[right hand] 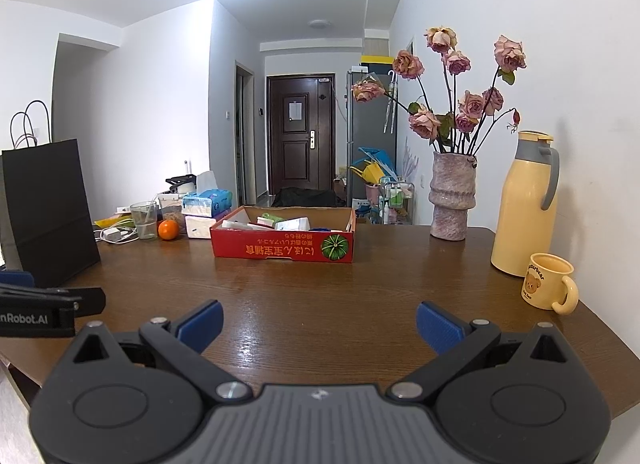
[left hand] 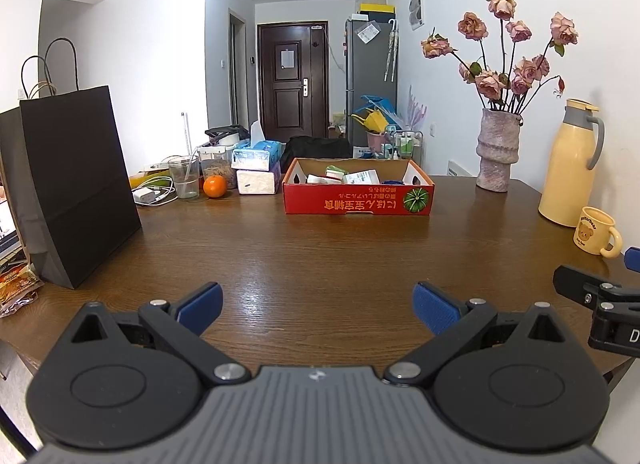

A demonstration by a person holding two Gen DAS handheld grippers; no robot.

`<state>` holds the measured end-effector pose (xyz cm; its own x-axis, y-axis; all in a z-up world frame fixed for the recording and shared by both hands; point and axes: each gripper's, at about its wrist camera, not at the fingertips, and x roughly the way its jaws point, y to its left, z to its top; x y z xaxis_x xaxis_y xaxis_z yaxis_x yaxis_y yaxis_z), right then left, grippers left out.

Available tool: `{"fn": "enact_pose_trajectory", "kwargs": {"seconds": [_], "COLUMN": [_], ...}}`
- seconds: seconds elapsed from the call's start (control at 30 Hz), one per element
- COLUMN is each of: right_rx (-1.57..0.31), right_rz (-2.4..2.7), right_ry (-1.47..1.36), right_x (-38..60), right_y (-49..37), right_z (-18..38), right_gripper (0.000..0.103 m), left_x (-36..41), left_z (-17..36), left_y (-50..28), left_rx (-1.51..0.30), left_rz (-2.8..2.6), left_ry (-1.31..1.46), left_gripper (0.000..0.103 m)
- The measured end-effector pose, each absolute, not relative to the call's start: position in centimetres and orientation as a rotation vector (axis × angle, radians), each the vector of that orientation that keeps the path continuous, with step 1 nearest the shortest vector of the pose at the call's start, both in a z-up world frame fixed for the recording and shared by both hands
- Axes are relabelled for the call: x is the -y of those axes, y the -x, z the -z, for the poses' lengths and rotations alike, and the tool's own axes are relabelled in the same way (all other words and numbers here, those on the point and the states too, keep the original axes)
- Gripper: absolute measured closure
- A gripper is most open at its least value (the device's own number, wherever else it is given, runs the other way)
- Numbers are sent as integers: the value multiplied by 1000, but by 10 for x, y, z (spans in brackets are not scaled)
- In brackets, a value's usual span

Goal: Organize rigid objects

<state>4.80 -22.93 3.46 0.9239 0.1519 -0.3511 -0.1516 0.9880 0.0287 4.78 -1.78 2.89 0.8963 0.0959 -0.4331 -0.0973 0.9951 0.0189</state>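
Observation:
A red cardboard box (left hand: 358,199) (right hand: 280,250) with several small packages inside sits at the far middle of the brown table (left hand: 320,264) (right hand: 340,296). My left gripper (left hand: 318,304) hovers over the near table edge, open, with nothing between its blue pads. My right gripper (right hand: 319,324) hangs the same way, open and empty, to the right of the left one. Part of the right gripper (left hand: 600,300) shows at the right edge of the left wrist view; part of the left gripper (right hand: 48,308) shows at the left edge of the right wrist view.
A black paper bag (left hand: 72,191) (right hand: 44,211) stands at the left. Tissue boxes (left hand: 258,167), an orange (left hand: 215,186), a glass (left hand: 184,177) and a charger lie behind it. At the right stand a vase of roses (left hand: 496,151), a yellow thermos (left hand: 568,167) and a yellow mug (left hand: 596,236) (right hand: 548,282).

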Motion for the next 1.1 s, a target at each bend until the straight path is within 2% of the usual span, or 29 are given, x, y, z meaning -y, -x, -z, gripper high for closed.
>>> {"fn": "enact_pose_trajectory", "kwargs": {"seconds": [1.1], "right_rx": [-374], "right_rz": [-161], "right_ry": [5], "right_x": [227], "right_y": [-46], "right_z": [-27], "right_gripper": [0], "left_x": [16], "left_z": [-26], "left_y": [-50], "left_rx": [-463], "left_rz": [-96], "left_ry": [11], "left_gripper": [0]}}
